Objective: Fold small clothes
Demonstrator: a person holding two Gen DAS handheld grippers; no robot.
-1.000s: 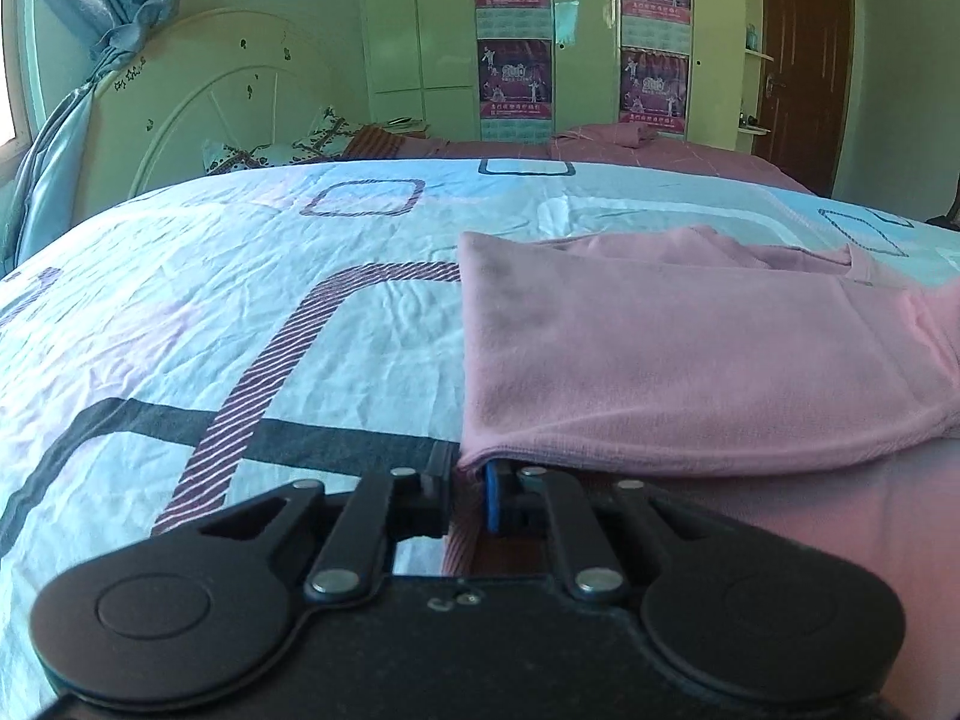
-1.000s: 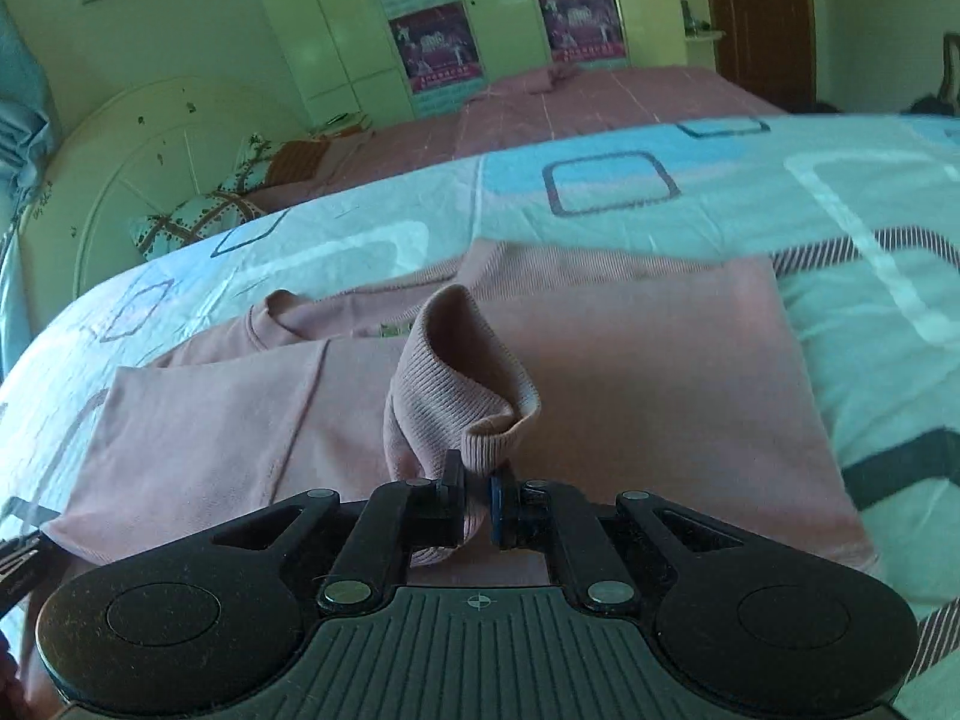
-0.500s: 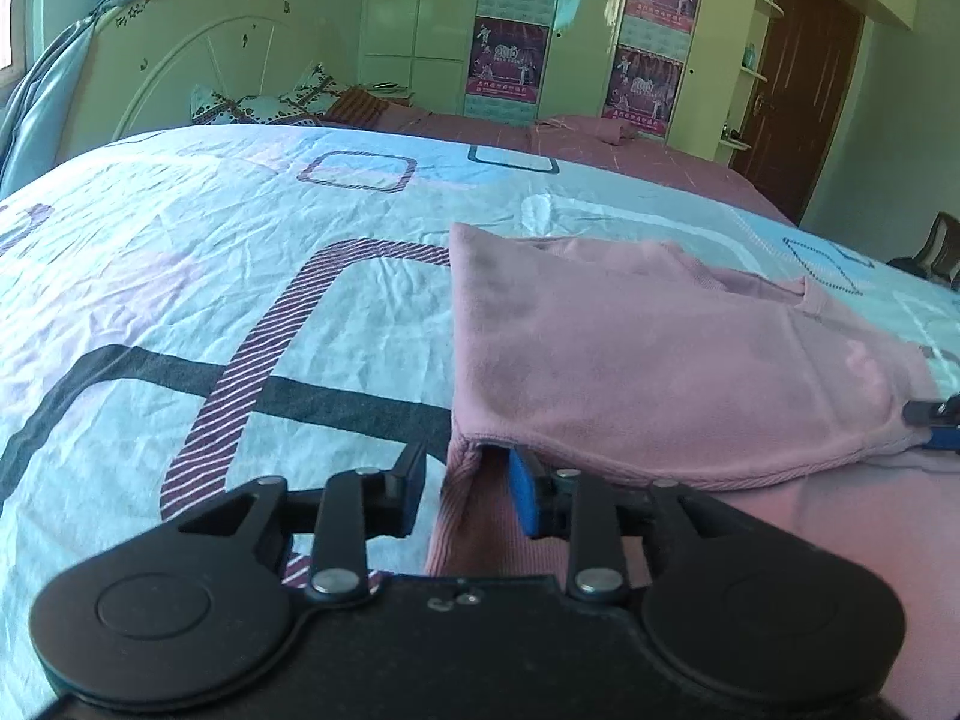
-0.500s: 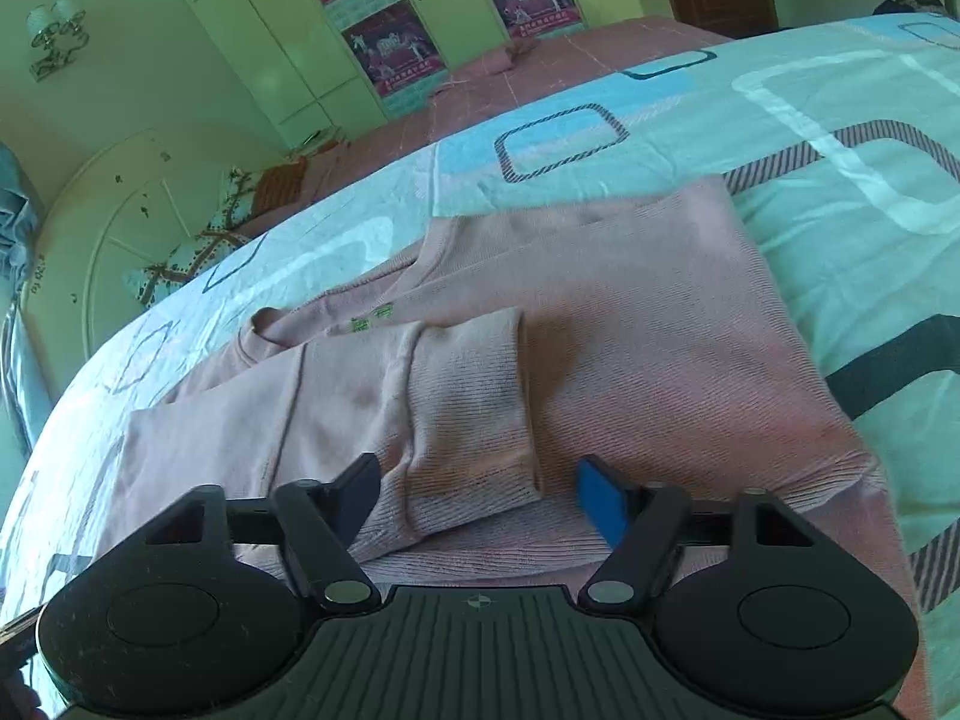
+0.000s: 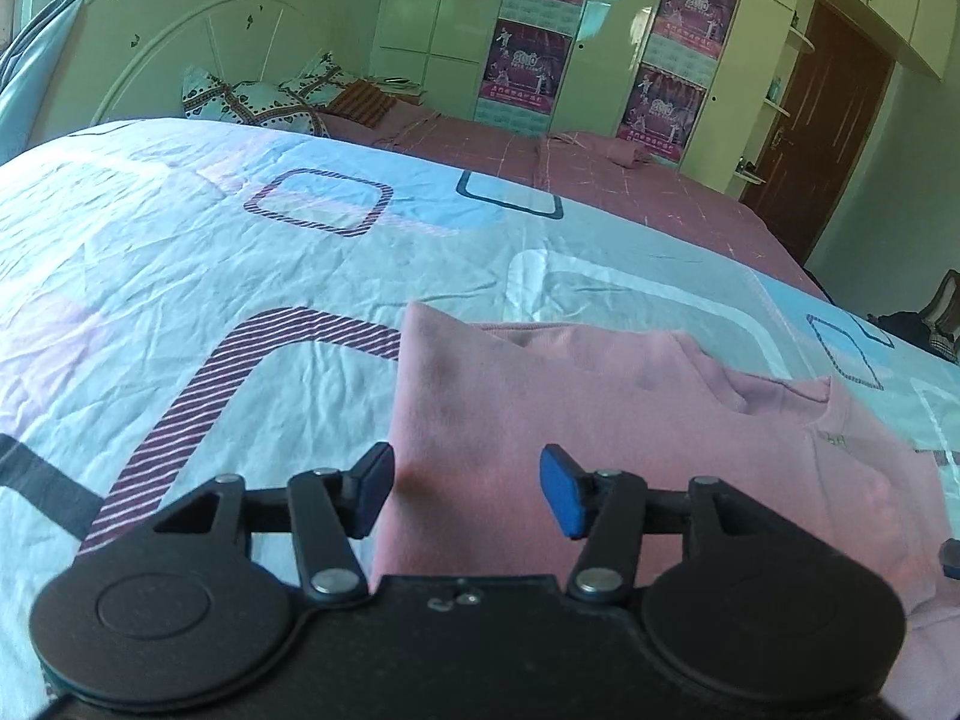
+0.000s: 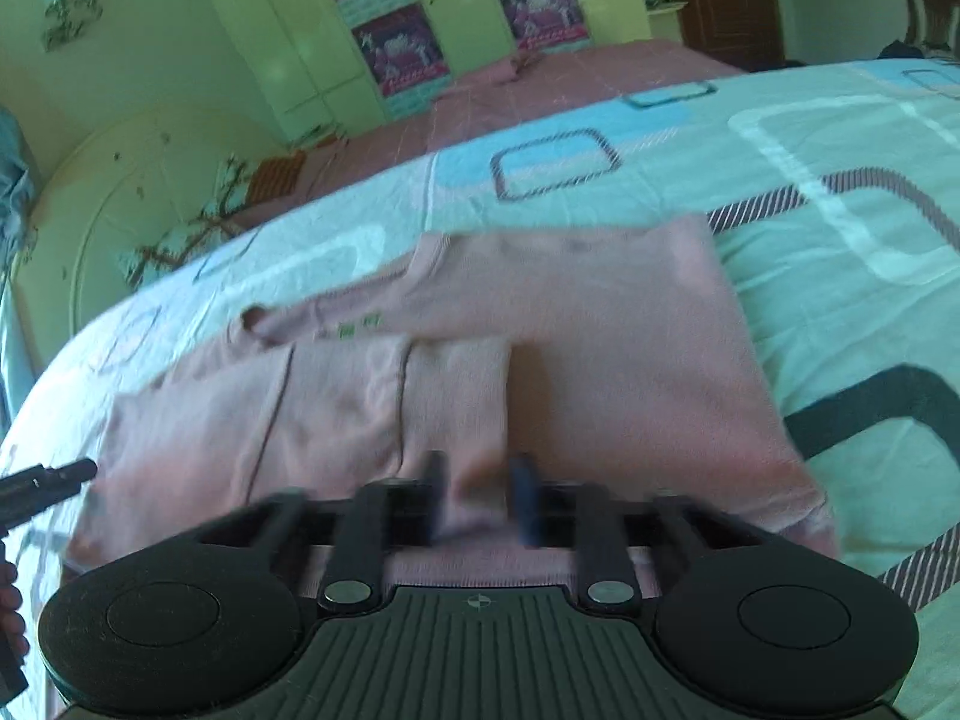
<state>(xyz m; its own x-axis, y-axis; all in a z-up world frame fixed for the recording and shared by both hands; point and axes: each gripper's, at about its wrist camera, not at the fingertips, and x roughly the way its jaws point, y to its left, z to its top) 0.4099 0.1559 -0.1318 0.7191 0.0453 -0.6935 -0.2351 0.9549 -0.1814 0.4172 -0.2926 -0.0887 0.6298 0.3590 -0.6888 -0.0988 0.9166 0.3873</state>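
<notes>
Both grippers have just been opening over the pink top (image 5: 630, 420): the left gripper (image 5: 465, 495) stands with its blue pads well apart above the garment's folded left edge, gripping nothing, and the right gripper (image 6: 480, 498) (blurred in its own view) shows a gap between its pads with the folded-in sleeve (image 6: 456, 396) lying loose beneath. Spread flat on the patterned bed cover (image 5: 210, 276), the top lies toward the bed's near edge, neckline away from the grippers.
</notes>
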